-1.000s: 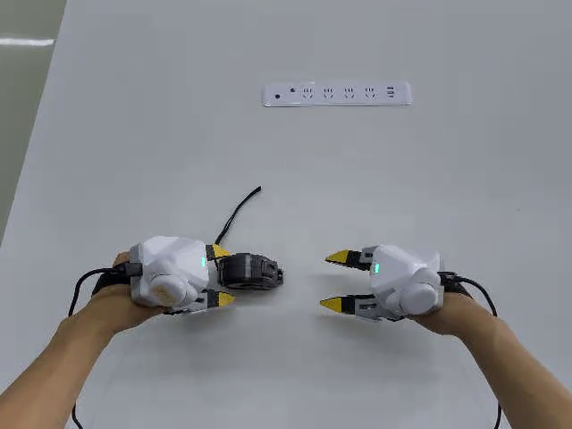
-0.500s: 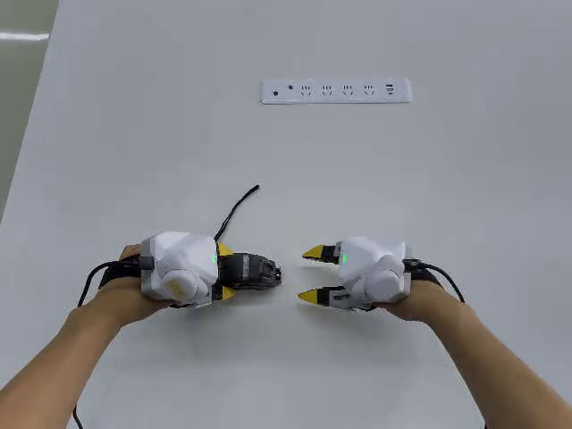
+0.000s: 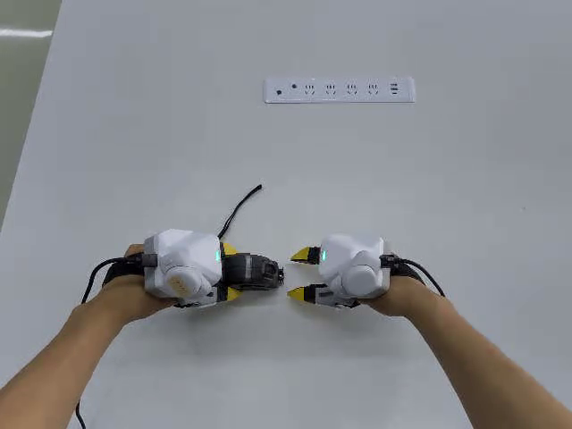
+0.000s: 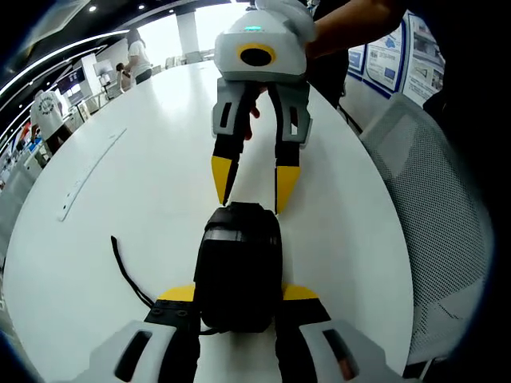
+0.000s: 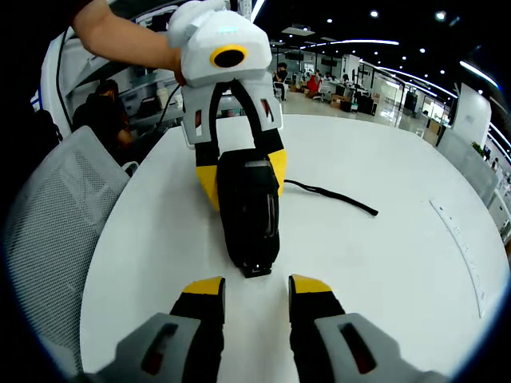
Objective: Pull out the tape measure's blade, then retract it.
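A black tape measure lies on the white table, and my left gripper is shut on its case. In the left gripper view the case sits between the yellow-tipped jaws, its front end pointing at the right gripper. My right gripper stands open just right of the tape's front end, its yellow fingertips a short gap from it. In the right gripper view the tape measure is straight ahead, its blade hook end just beyond my open gripper. A black wrist strap trails from the case.
A white power strip lies at the far middle of the table. The table's left edge borders a greenish floor. Cables run back from both grippers along the person's arms.
The right gripper has moved left toward the tape measure's front end, staying open. The left gripper and the tape measure have hardly shifted.
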`<control>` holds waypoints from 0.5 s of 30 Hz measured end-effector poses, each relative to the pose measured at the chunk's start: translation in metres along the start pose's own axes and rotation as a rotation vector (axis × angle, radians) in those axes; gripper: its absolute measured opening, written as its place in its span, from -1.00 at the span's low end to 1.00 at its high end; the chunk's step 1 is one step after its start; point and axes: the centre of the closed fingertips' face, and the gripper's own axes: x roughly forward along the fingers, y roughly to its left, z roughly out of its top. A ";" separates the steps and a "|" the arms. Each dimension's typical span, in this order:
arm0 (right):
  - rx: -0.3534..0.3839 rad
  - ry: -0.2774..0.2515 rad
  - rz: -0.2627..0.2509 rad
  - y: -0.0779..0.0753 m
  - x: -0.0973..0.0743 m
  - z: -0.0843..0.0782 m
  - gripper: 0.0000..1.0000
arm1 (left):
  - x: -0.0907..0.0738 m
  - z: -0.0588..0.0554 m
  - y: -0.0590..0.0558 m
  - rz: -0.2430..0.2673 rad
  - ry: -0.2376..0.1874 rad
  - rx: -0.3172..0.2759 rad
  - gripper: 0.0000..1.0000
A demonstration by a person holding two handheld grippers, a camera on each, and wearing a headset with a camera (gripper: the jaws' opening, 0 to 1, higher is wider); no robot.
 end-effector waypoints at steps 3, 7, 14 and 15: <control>0.008 -0.002 -0.004 -0.002 0.002 0.001 -0.40 | 0.003 0.000 0.000 -0.001 0.006 0.007 -0.34; 0.007 0.002 0.001 -0.003 0.004 0.001 -0.41 | 0.003 0.000 0.000 -0.006 0.013 0.013 -0.35; -0.003 0.002 0.016 -0.002 0.010 0.005 -0.51 | 0.003 -0.001 0.000 -0.002 0.010 0.018 -0.37; -0.003 -0.002 0.022 -0.001 0.011 0.007 -0.53 | 0.002 0.000 0.000 -0.002 0.005 0.028 -0.37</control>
